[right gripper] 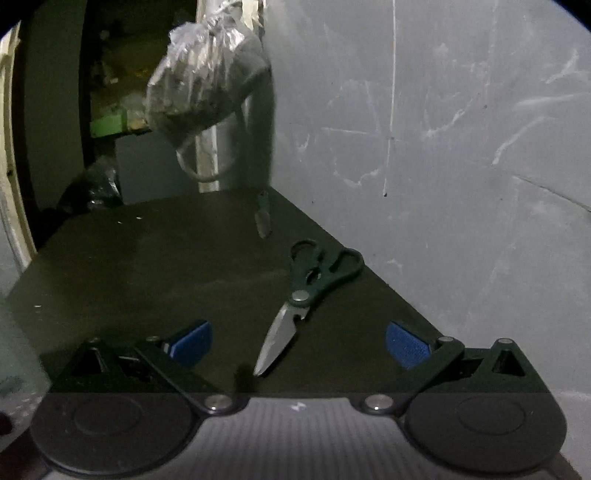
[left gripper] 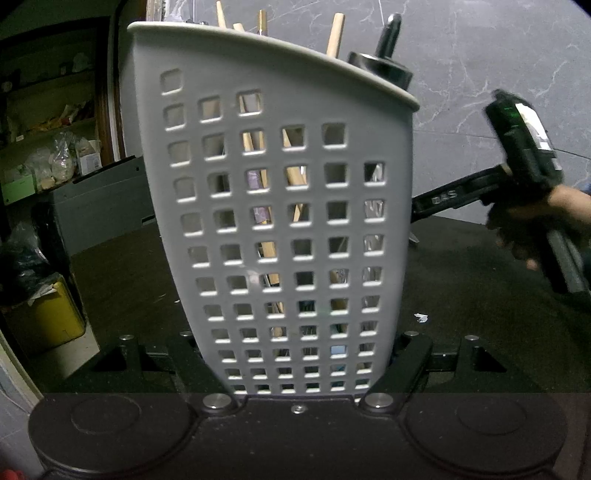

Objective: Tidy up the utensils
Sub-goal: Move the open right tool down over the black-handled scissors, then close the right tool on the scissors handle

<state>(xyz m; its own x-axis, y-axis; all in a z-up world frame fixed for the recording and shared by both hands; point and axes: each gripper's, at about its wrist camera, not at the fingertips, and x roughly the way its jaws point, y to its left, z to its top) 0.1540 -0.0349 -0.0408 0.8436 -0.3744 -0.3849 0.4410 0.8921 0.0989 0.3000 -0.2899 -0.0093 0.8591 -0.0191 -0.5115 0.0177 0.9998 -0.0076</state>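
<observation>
Right wrist view: the right gripper [right gripper: 299,345], jaws spread wide, hovers over scissors [right gripper: 303,299] lying flat on the dark table [right gripper: 147,266], blades pointing near-left, handles far-right by the wall. Left wrist view: the left gripper [left gripper: 299,363] clamps an upright, slightly tilted grey utensil caddy [left gripper: 280,206].

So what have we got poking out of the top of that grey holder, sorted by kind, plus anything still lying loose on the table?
Wooden handles above the rim of the grey holder: 3
Brass-coloured handle: 1
Black handle: 1
Scissors on the table: 1
Small utensil beyond them, too blurred to name: 1
Total: 7
</observation>
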